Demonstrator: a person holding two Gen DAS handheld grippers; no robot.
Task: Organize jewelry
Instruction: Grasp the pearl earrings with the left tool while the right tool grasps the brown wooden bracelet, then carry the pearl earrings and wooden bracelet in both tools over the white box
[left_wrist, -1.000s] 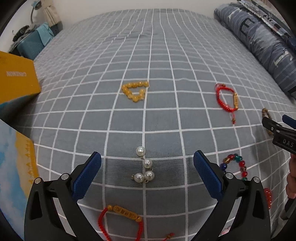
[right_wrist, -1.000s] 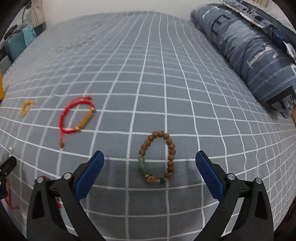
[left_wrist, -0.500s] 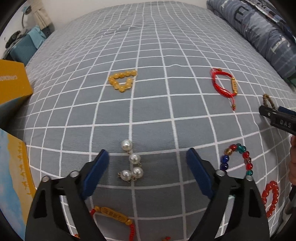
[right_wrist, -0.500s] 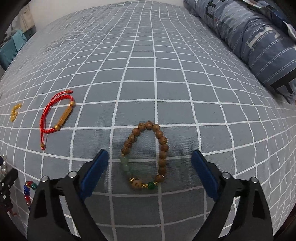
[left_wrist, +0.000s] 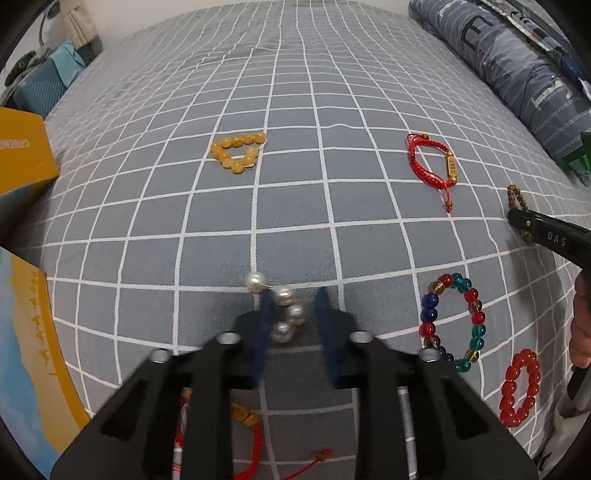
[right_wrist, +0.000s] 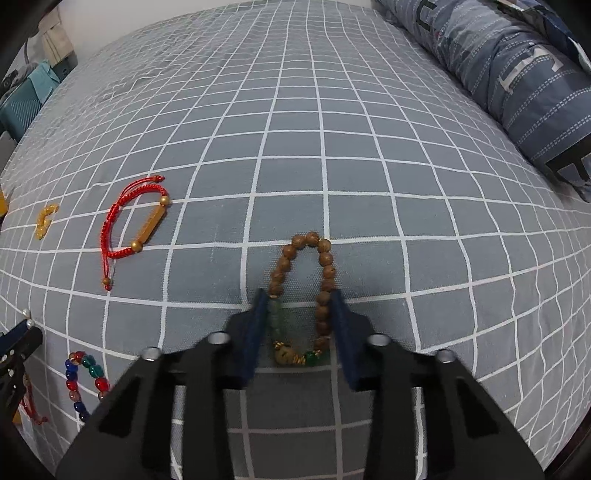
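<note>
My left gripper (left_wrist: 294, 295) is down on the bed with its blue fingers closing around a string of white pearls (left_wrist: 282, 310); the jaws stand narrowly apart, and one pearl lies outside to the left. My right gripper (right_wrist: 300, 297) is down with its fingers pressing both sides of a brown wooden bead bracelet (right_wrist: 304, 291) with green and gold beads, squeezed into a narrow loop. A yellow bead bracelet (left_wrist: 239, 152), a red cord bracelet (left_wrist: 432, 162) and a multicoloured bead bracelet (left_wrist: 452, 321) lie on the grey checked bedsheet (left_wrist: 295, 92).
A red bead bracelet (left_wrist: 519, 387) lies at the right. Another red cord bracelet (left_wrist: 243, 424) lies under my left gripper. Orange boxes (left_wrist: 22, 155) stand at the left edge. A striped blue duvet (right_wrist: 517, 66) runs along the right side.
Both grippers have dropped onto the bed and closed from wide open. The left fingers now flank the pearls; the right fingers squeeze the wooden bracelet narrower.
</note>
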